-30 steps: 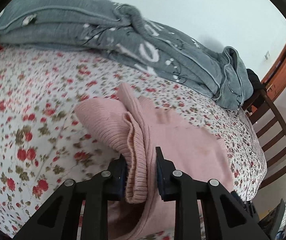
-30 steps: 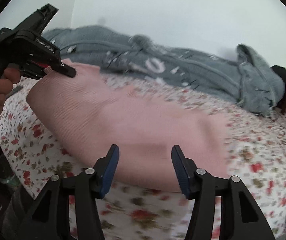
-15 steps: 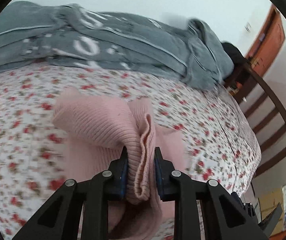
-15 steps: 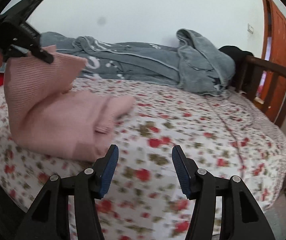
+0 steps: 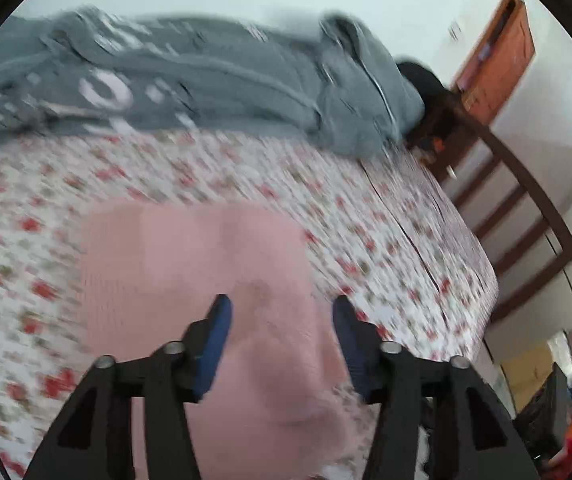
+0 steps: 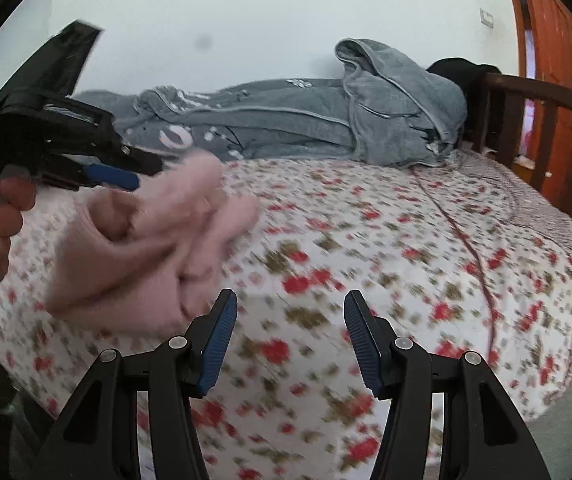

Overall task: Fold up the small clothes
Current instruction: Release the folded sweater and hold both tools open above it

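Half-blurred pink sweater [image 6: 146,248] beneath open left gripper [image 5: 280,344]

Pink ribbed knit garment [image 5: 190,276] lies bunched on the floral bed sheet near the bed's front-left edge. In the right wrist view the same garment [image 6: 146,248] shows as a rumpled heap with a rolled, tube-like opening facing the camera. Motion blur obscures finer detail.

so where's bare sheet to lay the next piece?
Free: floral sheet between the pink sweater and the footboard. Crowded: the grey blanket along the wall, and the near-left corner around the sweater.
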The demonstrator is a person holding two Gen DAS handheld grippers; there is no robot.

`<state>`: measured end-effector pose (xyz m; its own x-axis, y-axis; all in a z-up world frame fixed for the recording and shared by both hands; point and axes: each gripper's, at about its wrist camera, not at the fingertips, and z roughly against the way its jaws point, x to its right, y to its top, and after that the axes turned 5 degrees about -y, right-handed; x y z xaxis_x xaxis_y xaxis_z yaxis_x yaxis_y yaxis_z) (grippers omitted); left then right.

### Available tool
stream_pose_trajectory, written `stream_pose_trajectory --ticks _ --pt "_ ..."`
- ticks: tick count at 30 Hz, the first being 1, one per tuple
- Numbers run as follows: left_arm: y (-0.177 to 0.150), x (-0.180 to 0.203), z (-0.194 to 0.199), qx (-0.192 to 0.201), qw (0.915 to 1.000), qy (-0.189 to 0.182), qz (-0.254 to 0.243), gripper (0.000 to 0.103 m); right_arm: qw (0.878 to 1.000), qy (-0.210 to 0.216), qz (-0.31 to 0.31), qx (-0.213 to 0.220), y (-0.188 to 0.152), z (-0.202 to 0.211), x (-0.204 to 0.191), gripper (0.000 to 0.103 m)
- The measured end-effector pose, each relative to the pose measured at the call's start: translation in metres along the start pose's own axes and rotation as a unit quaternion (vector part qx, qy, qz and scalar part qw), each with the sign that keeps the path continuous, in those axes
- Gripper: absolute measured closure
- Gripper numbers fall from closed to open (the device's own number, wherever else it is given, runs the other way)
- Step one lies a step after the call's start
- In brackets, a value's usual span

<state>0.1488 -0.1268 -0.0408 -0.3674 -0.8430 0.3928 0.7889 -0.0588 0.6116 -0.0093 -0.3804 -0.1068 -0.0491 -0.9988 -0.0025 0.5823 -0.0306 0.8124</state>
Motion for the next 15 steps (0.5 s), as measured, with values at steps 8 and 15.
stream_pose_trajectory --ticks 8,15 --pt "-0.006 -0.076 0.056 0.033 0.9975 0.051 0.037 0.049 0.981 0.153 -0.114 -0.029 0.061 -0.029 -0.021 0.024" --pt "-0.036 -0.129 0.058 0.014 0.9953 0.077 0.056 0.049 0.963 0.163 -0.183 -0.116 0.071 -0.096 -0.05 0.025"
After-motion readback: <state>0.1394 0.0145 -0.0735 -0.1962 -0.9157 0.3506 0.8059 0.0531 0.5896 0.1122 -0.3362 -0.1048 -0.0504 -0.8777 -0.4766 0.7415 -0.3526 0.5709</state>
